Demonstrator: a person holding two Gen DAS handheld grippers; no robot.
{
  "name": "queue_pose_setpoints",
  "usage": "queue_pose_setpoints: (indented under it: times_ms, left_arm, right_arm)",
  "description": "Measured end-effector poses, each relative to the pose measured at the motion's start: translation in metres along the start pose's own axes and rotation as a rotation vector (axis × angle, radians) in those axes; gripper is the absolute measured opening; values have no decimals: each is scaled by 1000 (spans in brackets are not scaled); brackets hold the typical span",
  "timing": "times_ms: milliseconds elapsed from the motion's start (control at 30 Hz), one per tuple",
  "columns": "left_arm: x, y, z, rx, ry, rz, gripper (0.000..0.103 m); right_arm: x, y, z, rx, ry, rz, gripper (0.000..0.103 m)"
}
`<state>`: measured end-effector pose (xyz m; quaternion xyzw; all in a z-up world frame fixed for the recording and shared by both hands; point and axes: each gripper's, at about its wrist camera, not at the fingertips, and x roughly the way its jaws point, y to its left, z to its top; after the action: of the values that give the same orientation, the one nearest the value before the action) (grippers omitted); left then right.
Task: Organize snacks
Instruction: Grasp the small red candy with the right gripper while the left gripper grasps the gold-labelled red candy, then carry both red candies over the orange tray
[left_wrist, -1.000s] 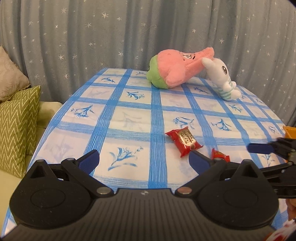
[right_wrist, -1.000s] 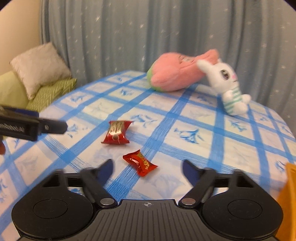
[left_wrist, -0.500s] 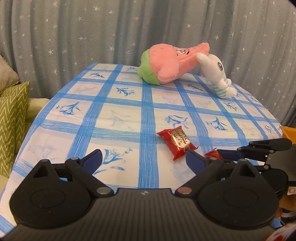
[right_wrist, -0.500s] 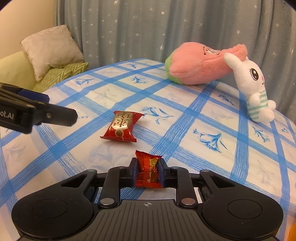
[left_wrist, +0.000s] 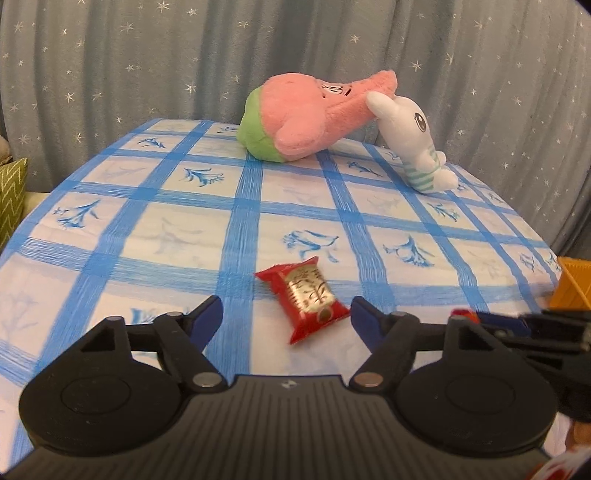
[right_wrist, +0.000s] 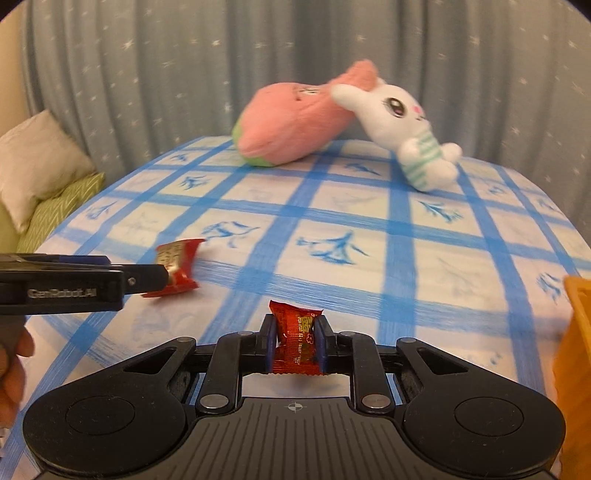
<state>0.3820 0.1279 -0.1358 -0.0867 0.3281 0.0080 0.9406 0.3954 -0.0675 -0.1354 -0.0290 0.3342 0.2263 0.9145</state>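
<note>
My left wrist camera sits low behind the left tongs (left_wrist: 286, 317), facing across the desk (left_wrist: 147, 236) toward the pink plush (left_wrist: 310, 114), with the gold-and-red snack (left_wrist: 306, 295) close in front of it. My right wrist camera looks along the right tongs (right_wrist: 295, 339) from further right, facing the same pink plush (right_wrist: 291, 122). Both views share that plush, the white bunny (right_wrist: 406, 125) touching it, the snack (right_wrist: 177, 269) and the starred curtain (left_wrist: 147, 55) behind. Each camera catches the other tongs at its frame edge.
</note>
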Motion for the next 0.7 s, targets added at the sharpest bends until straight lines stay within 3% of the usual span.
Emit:
queue_pose_setpoints:
  times_ms: [267, 467, 700]
  left_arm:
    - [22, -8, 11, -16, 2, 14, 52]
    - [33, -12, 9, 26, 40, 27, 27]
    - [17, -18, 0, 55, 53, 34, 25]
  right_arm:
    - [-6, -11, -10, 33, 12, -19, 22]
    - [-4, -10, -15, 24, 22, -23, 22]
    - [-12, -9, -17, 40, 16, -24, 21]
